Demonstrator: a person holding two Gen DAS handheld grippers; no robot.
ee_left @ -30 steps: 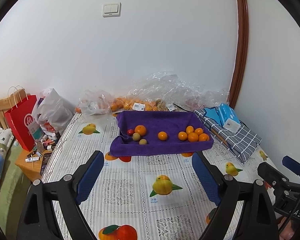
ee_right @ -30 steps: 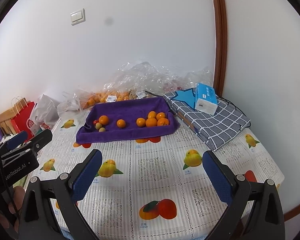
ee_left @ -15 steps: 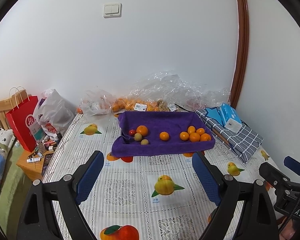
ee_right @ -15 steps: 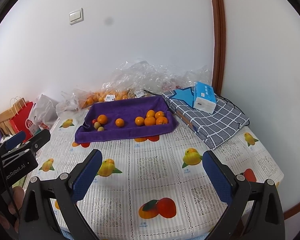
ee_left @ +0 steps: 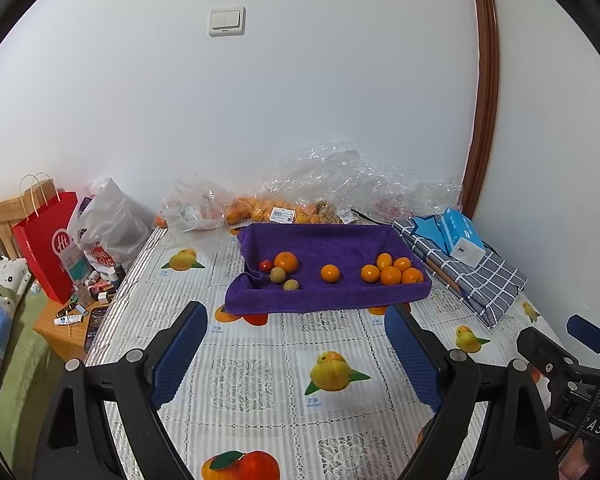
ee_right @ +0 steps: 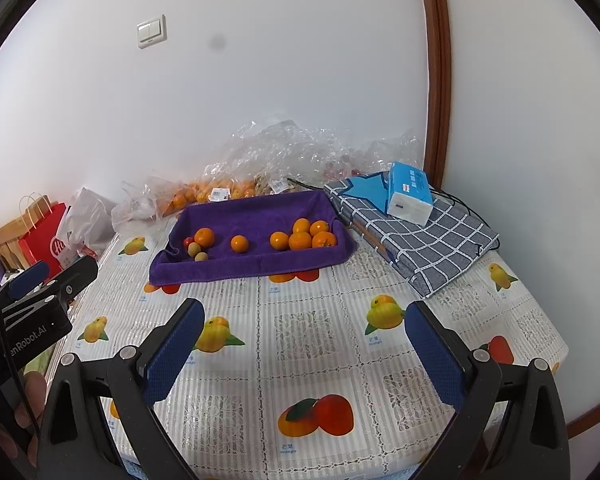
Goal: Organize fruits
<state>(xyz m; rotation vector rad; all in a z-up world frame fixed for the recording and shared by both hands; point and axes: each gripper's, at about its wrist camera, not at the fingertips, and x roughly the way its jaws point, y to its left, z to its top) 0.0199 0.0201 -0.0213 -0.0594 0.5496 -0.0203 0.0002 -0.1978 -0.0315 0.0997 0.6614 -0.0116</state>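
Note:
A purple towel-lined tray (ee_left: 328,300) sits at the back of the fruit-print tablecloth. In it, a cluster of small oranges (ee_left: 392,272) lies at the right and a single orange (ee_left: 330,273) in the middle. At the left are a larger orange (ee_left: 286,262), a small red fruit (ee_left: 265,266) and two greenish-brown fruits (ee_left: 278,275). My left gripper (ee_left: 296,312) hovers open and empty in front of the tray. My right gripper (ee_right: 303,308) is also open and empty, short of the same tray (ee_right: 252,268). Each gripper shows at the edge of the other's view.
Clear plastic bags of oranges (ee_left: 260,208) lie against the wall behind the tray. A folded checked cloth (ee_right: 432,240) with a blue tissue pack (ee_right: 410,194) lies at the right. A red paper bag (ee_left: 48,240) and a cluttered wooden stand (ee_left: 60,336) are left of the table.

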